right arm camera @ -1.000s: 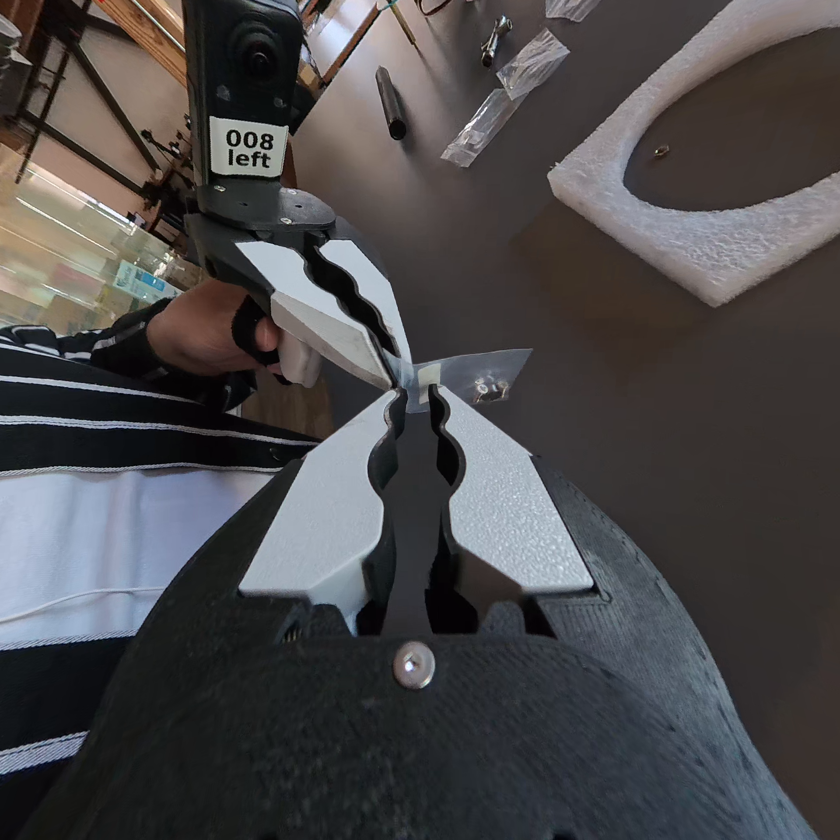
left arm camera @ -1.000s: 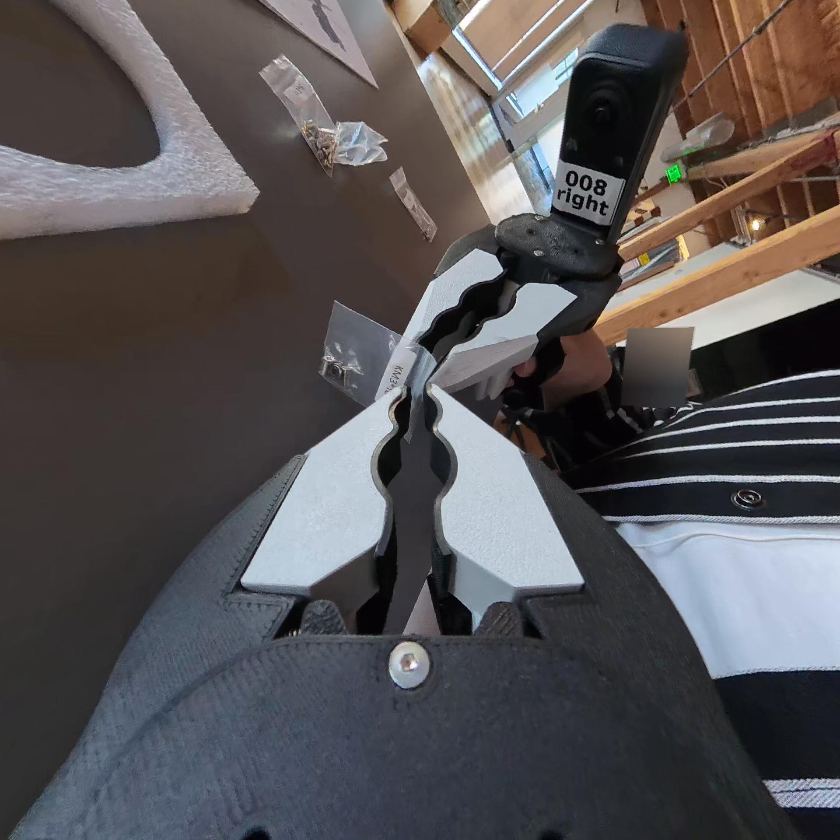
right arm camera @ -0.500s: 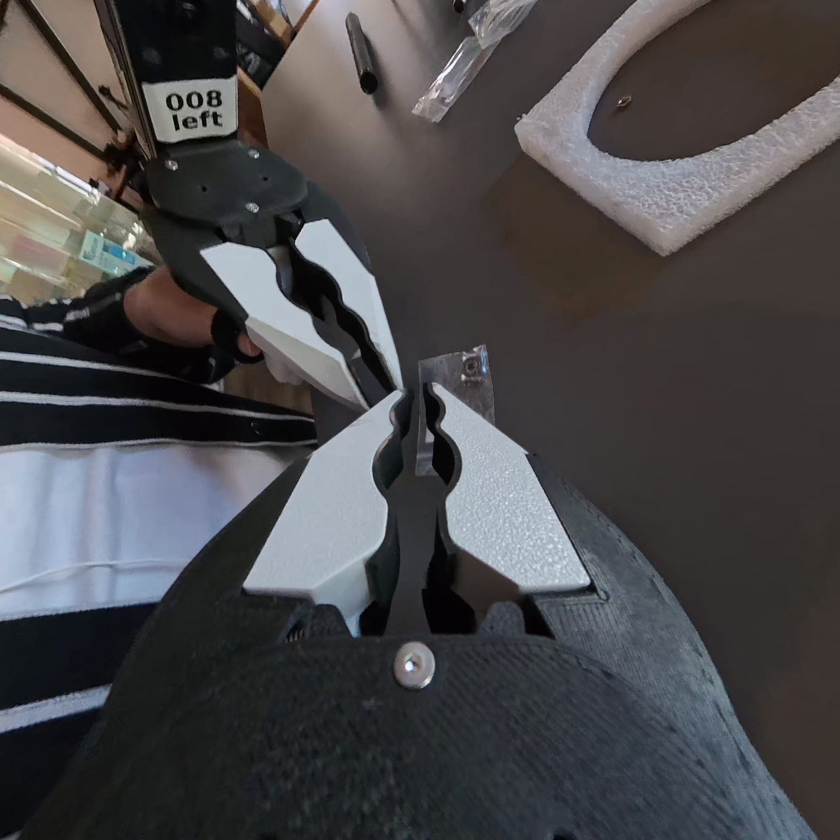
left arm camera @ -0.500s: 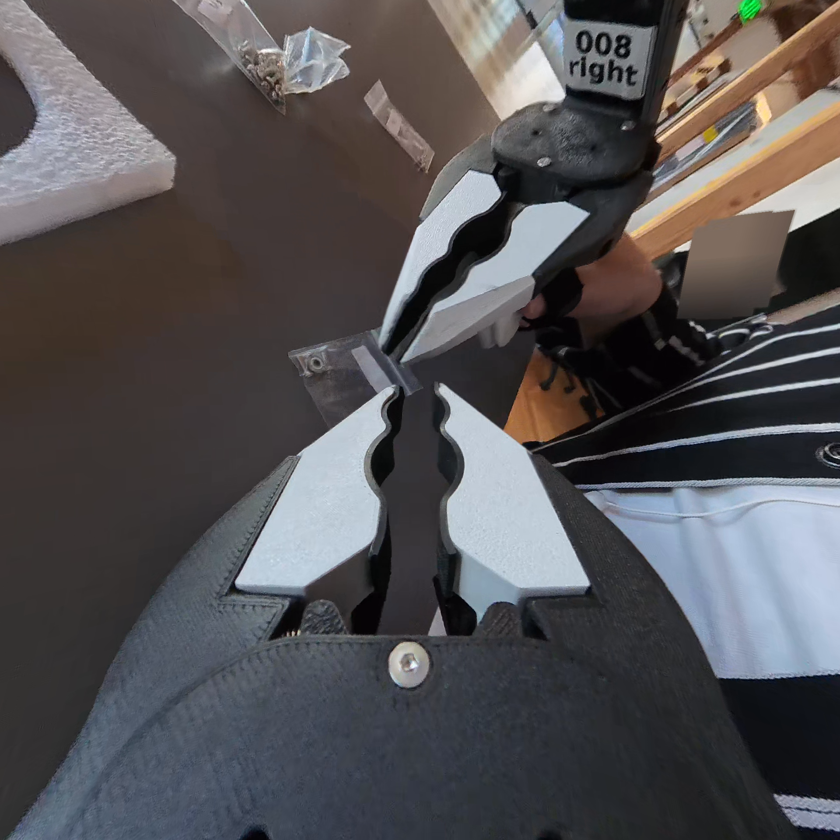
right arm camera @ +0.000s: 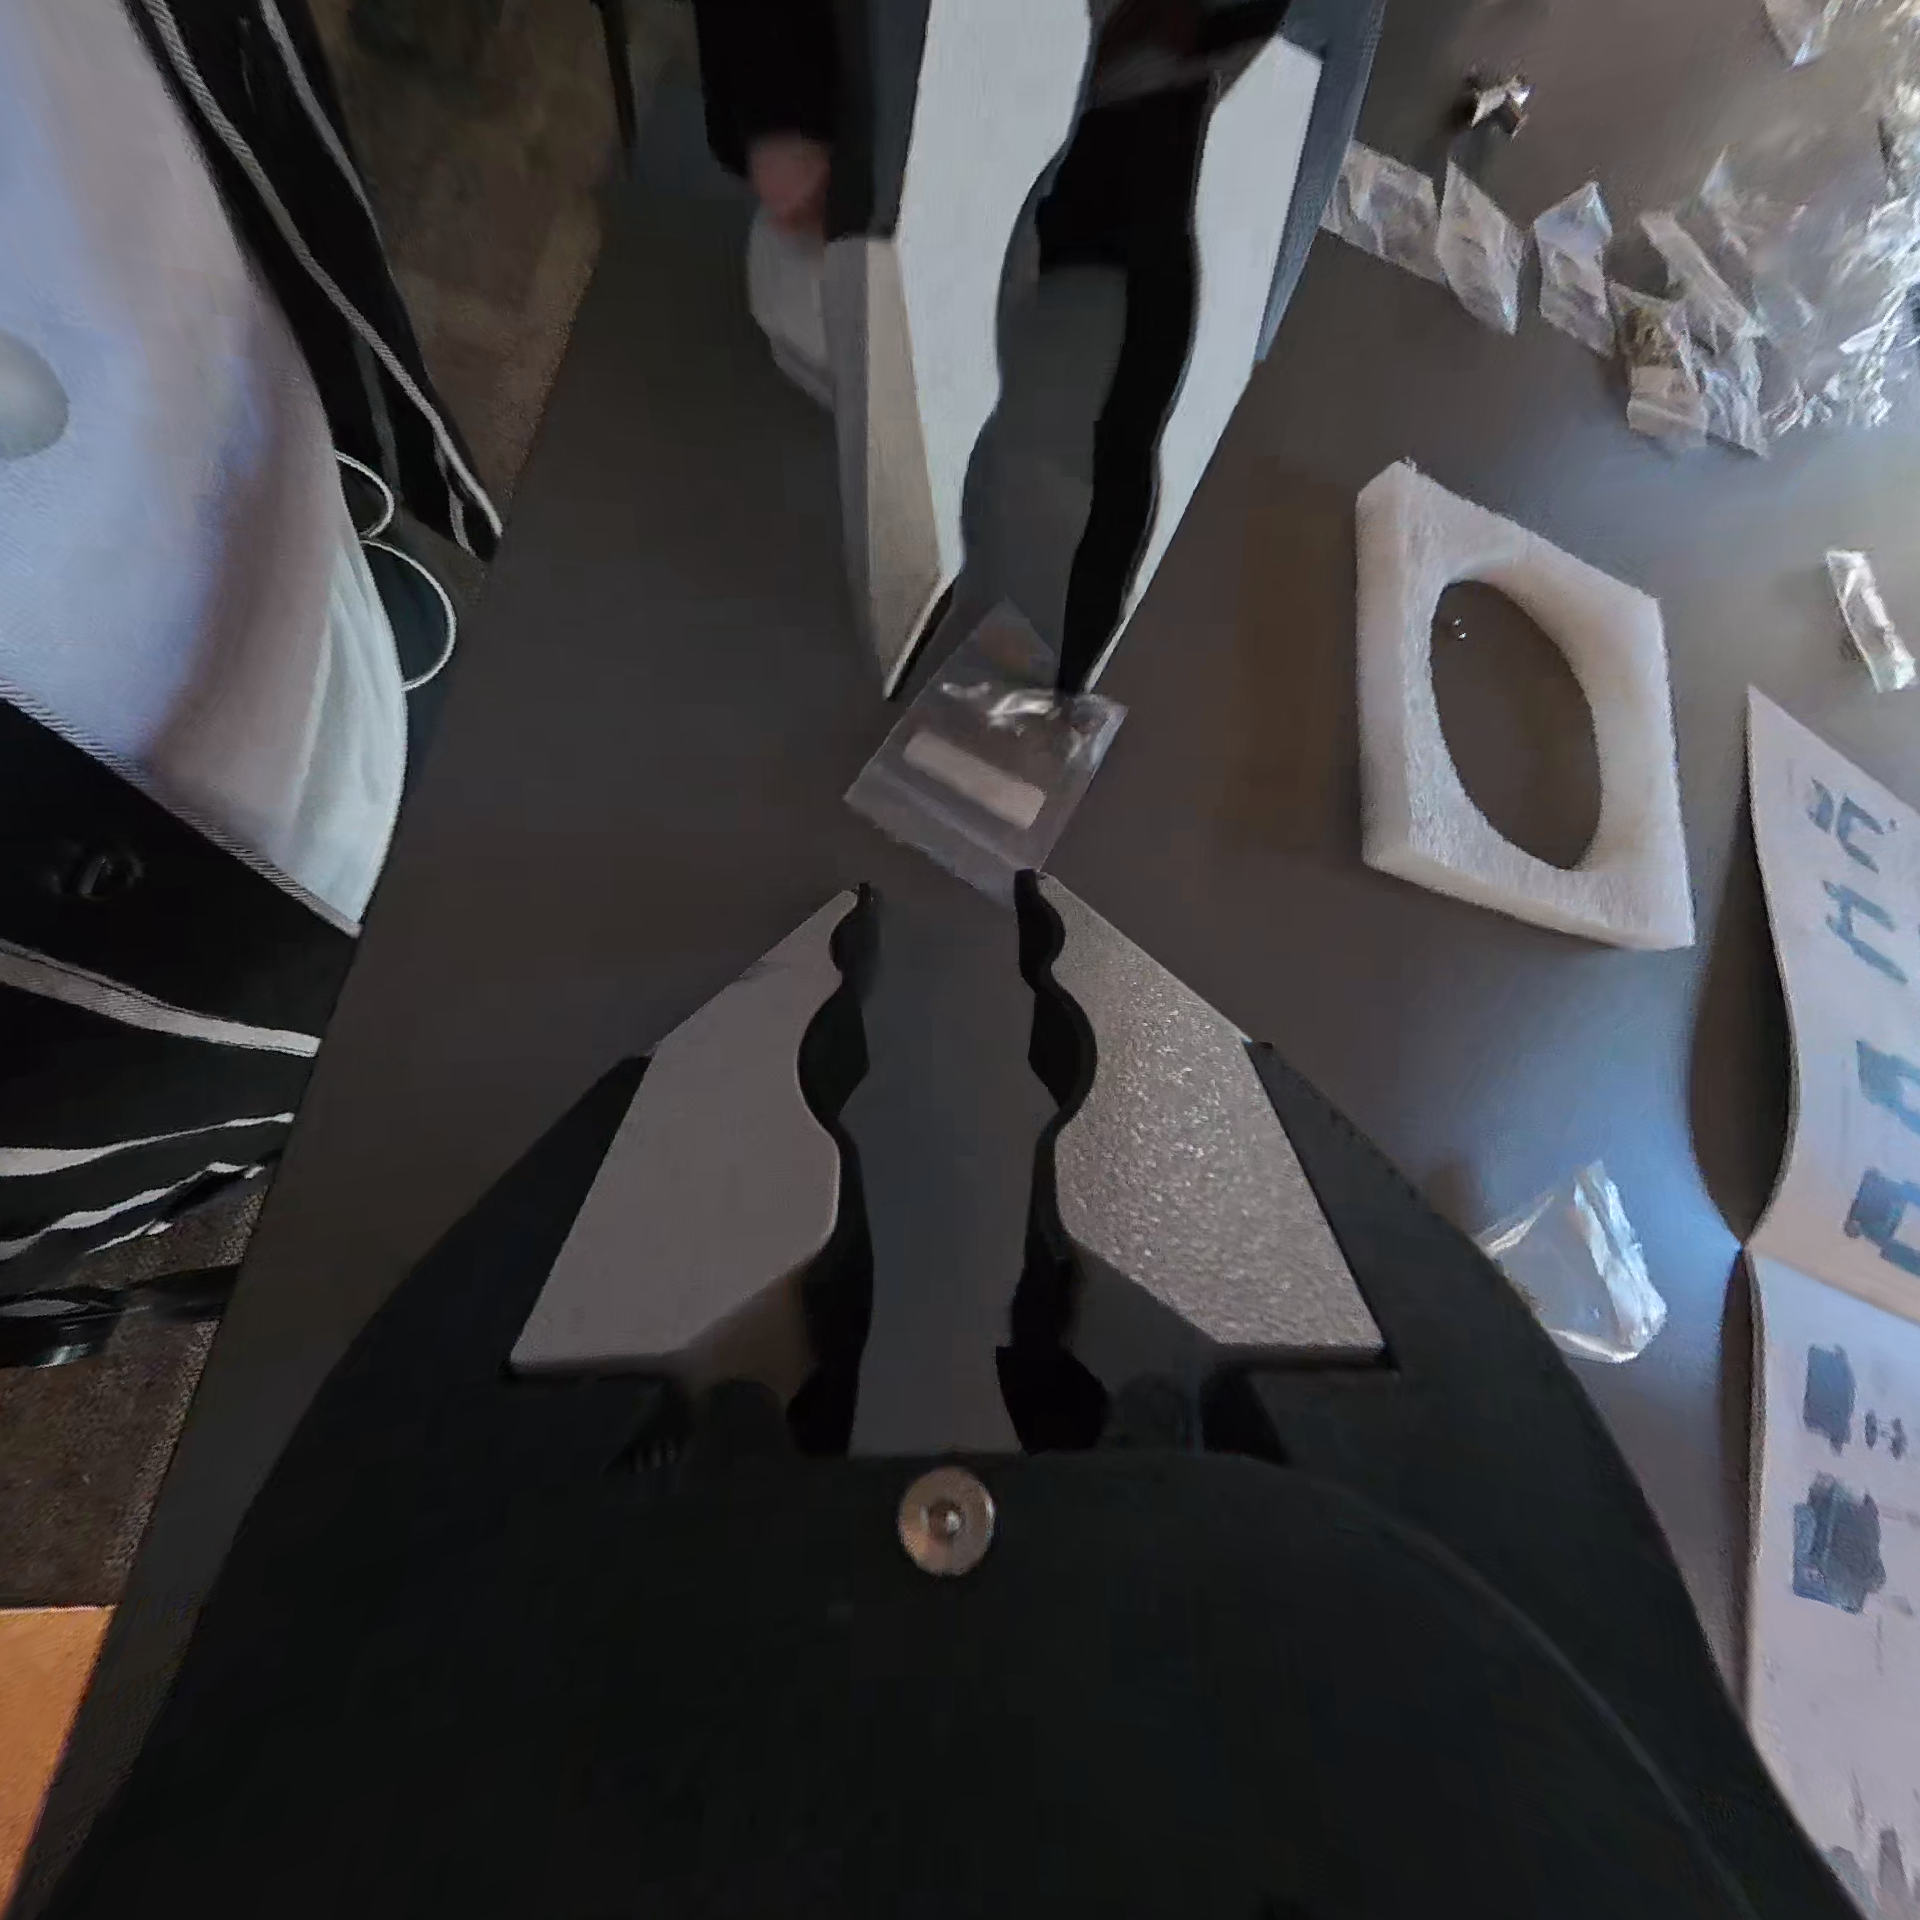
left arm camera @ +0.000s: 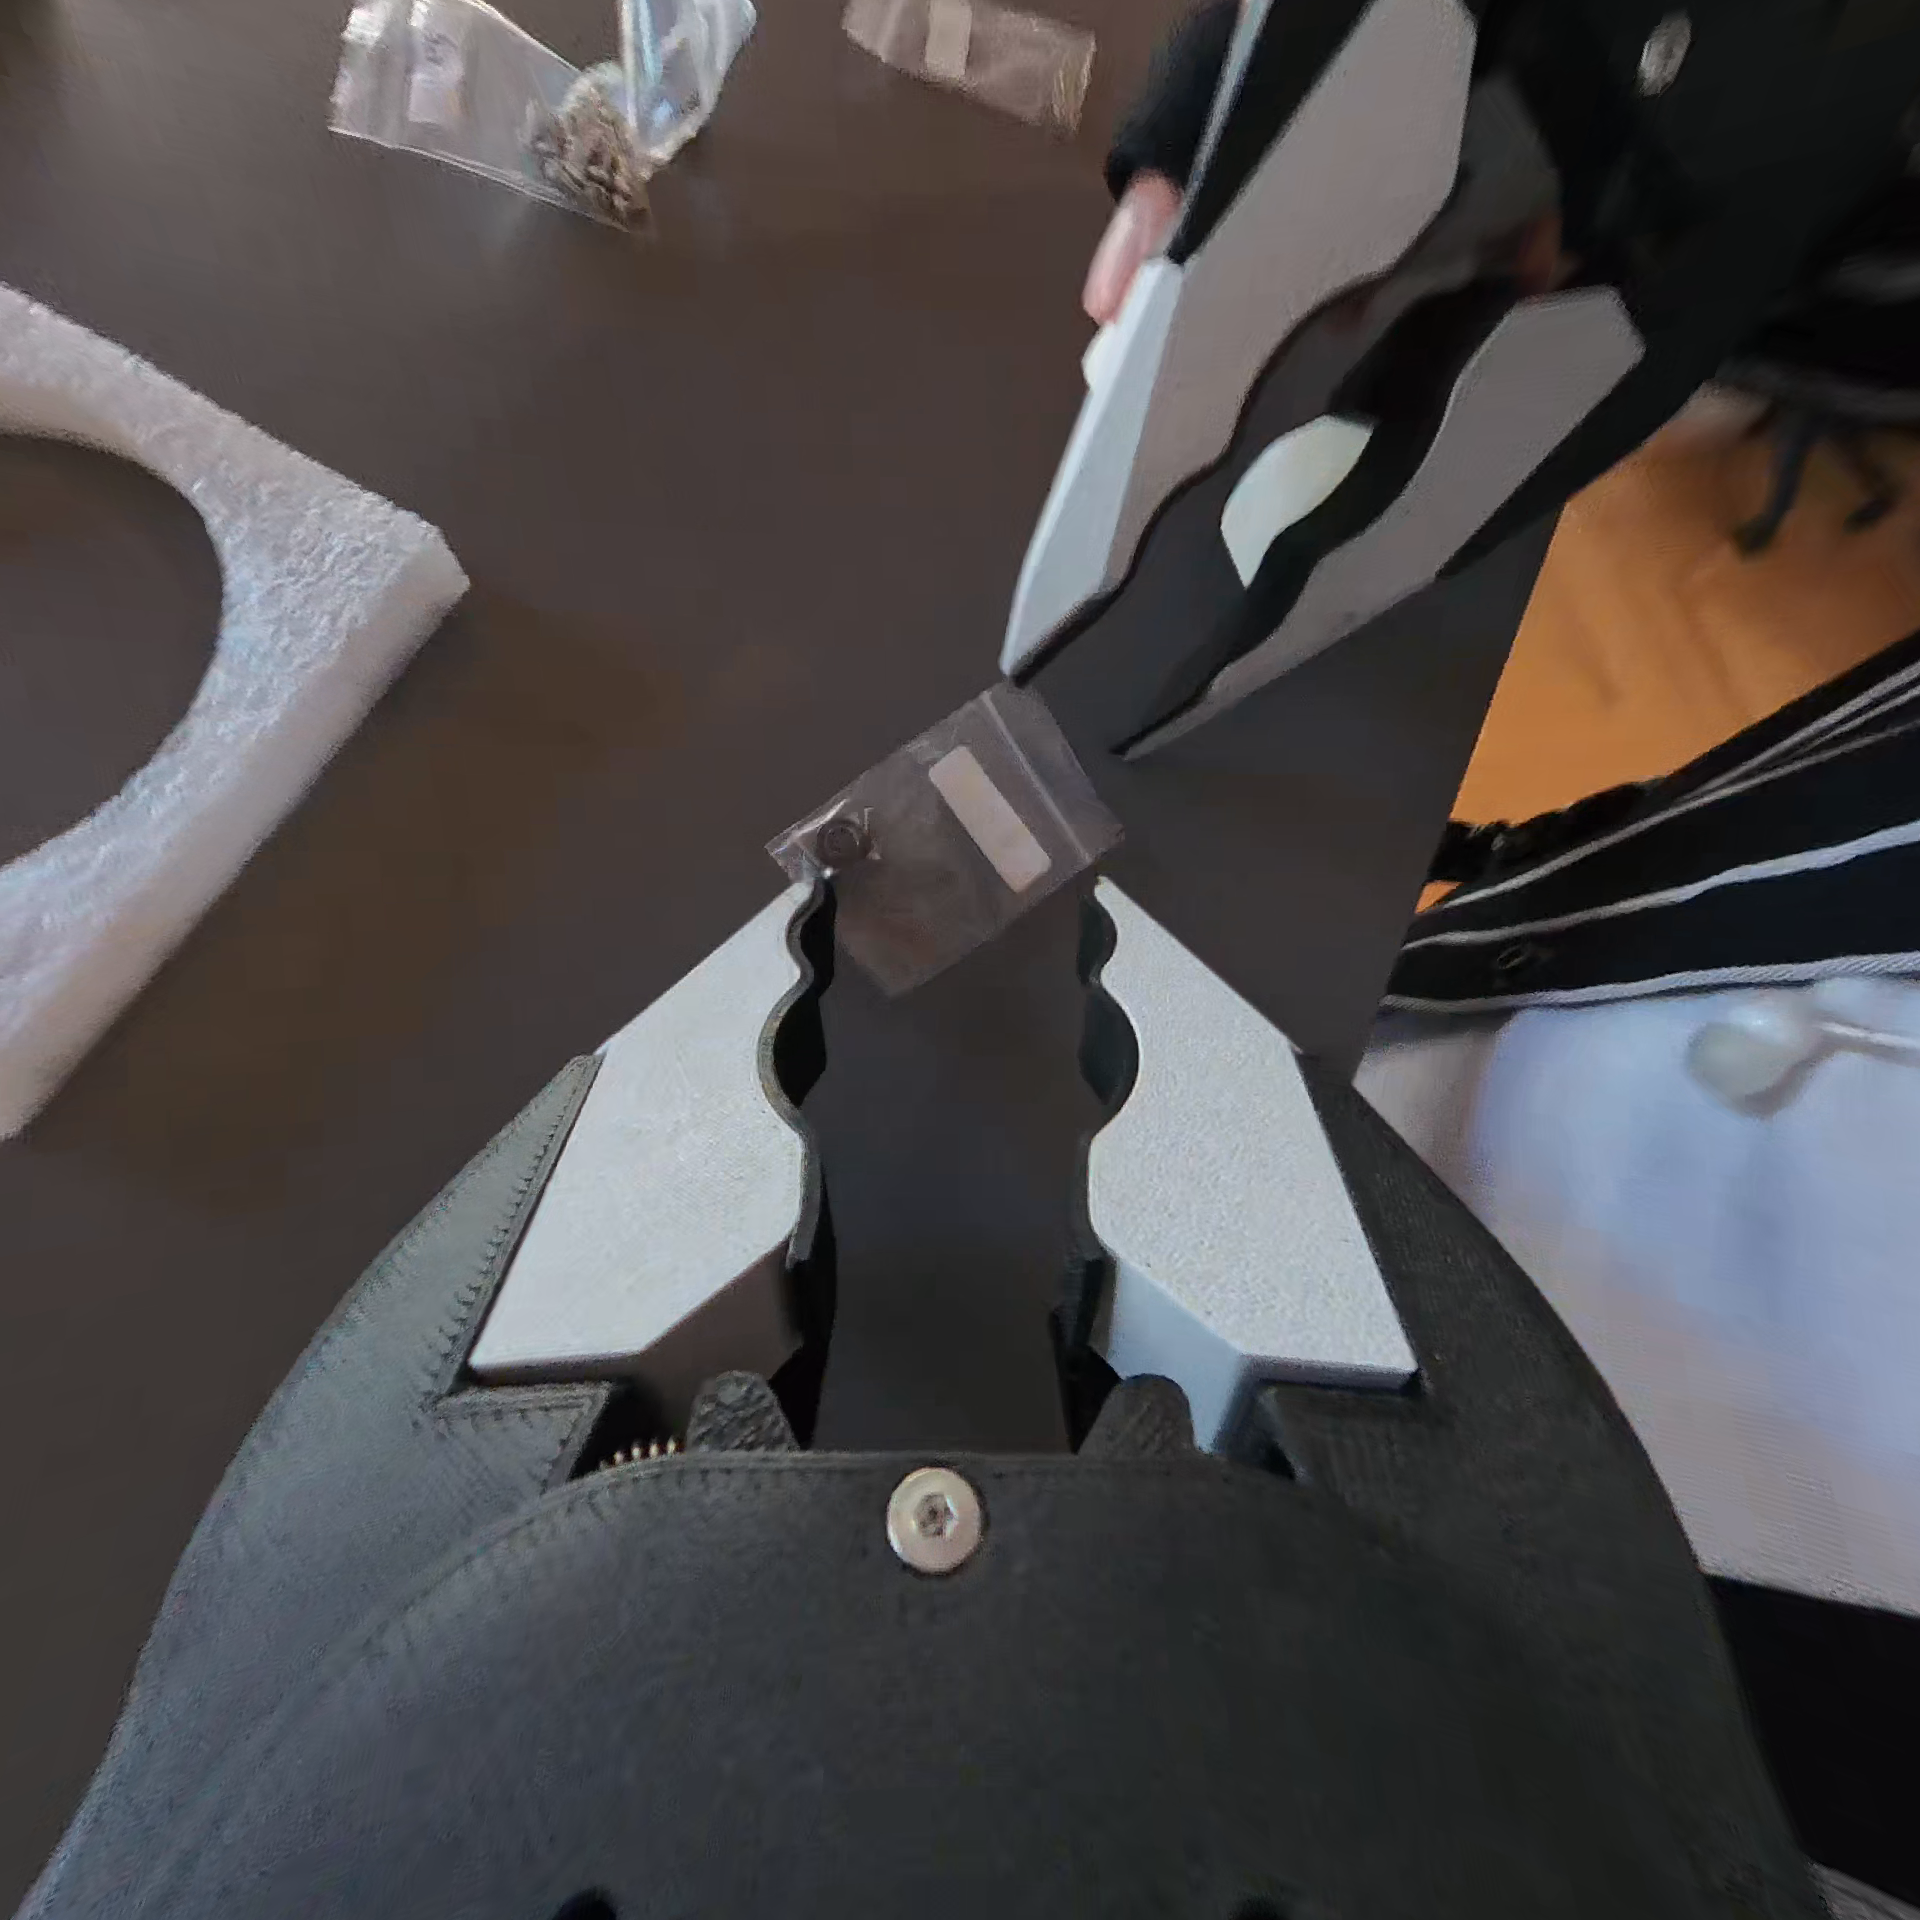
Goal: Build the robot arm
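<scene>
A small clear plastic bag (left arm camera: 940, 847) with a white label and a small metal nut in one corner lies flat on the dark table (left arm camera: 623, 468), between the two grippers. My left gripper (left arm camera: 956, 894) is open. Its left fingertip (left arm camera: 816, 899) touches the bag's corner by the nut. My right gripper (left arm camera: 1070, 707) is open on the bag's far side, with its tips at the bag's edge. In the right wrist view the bag (right arm camera: 987, 758) lies just past my open right gripper (right arm camera: 943, 888). The left gripper (right arm camera: 992, 681) comes in from the top. Neither gripper holds the bag.
A white foam frame (left arm camera: 270, 623) with an oval cutout lies left of the bag; it also shows in the right wrist view (right arm camera: 1517, 873). Several hardware bags (right arm camera: 1662, 312), a loose clear bag (right arm camera: 1579, 1257) and a printed sheet (right arm camera: 1829, 1143) lie nearby. A person's striped garment (left arm camera: 1662, 914) is at the table edge. Across from one pair of fingers to the other is roughly 4 cm.
A second ago both grippers were shut on the bag, held above the table. The left opened first, then the right. The bag now lies on the table between open jaws.
</scene>
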### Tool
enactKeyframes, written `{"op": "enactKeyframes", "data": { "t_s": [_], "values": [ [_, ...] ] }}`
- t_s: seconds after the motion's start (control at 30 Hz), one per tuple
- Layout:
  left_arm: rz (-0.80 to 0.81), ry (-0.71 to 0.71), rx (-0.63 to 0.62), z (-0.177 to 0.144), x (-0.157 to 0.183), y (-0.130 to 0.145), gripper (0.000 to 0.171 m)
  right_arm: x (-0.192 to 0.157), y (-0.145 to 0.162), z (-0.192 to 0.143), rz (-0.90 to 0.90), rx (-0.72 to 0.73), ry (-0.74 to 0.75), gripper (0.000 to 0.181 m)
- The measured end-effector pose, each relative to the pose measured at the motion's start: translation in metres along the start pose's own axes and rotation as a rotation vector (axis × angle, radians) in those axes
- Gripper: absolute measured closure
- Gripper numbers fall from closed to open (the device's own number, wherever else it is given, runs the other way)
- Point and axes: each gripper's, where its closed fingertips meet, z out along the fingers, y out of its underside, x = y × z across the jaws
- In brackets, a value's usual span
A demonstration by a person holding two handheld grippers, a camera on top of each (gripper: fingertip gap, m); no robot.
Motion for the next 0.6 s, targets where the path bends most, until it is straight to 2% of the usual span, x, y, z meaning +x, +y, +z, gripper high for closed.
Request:
{"op": "enactKeyframes", "data": {
  "t_s": [0.17, 0.2, 0.27, 0.33, 0.43, 0.5, 0.53, 0.6],
  "values": [
    [0.098, -0.048, -0.030, 0.006, 0.001, -0.001, 0.126, 0.004, -0.005, 0.006, -0.116, 0.024, 0.019, 0.155],
    [0.094, -0.046, -0.026, 0.007, 0.002, -0.001, 0.124, 0.005, -0.005, 0.007, -0.138, 0.020, 0.033, 0.158],
    [0.086, -0.040, -0.017, 0.007, 0.003, -0.002, 0.124, 0.002, -0.003, 0.009, -0.184, -0.005, 0.017, 0.177],
    [0.067, -0.024, -0.009, 0.006, 0.003, -0.003, 0.124, 0.002, -0.004, 0.009, -0.153, 0.006, 0.010, 0.180],
    [0.029, -0.052, 0.011, -0.003, -0.007, -0.005, 0.116, 0.009, -0.013, 0.007, 0.124, 0.079, -0.040, 0.180],
    [-0.021, -0.095, 0.084, -0.022, -0.015, -0.016, 0.116, 0.027, -0.020, 0.002, 0.457, 0.155, -0.064, 0.180],
    [-0.061, -0.113, 0.126, -0.033, -0.018, -0.022, 0.124, 0.032, -0.027, -0.001, 0.629, 0.211, -0.109, 0.181],
    [-0.173, -0.105, 0.203, -0.052, -0.019, -0.032, 0.162, 0.044, -0.040, -0.008, 0.927, 0.336, -0.171, 0.181]
  ]
}}
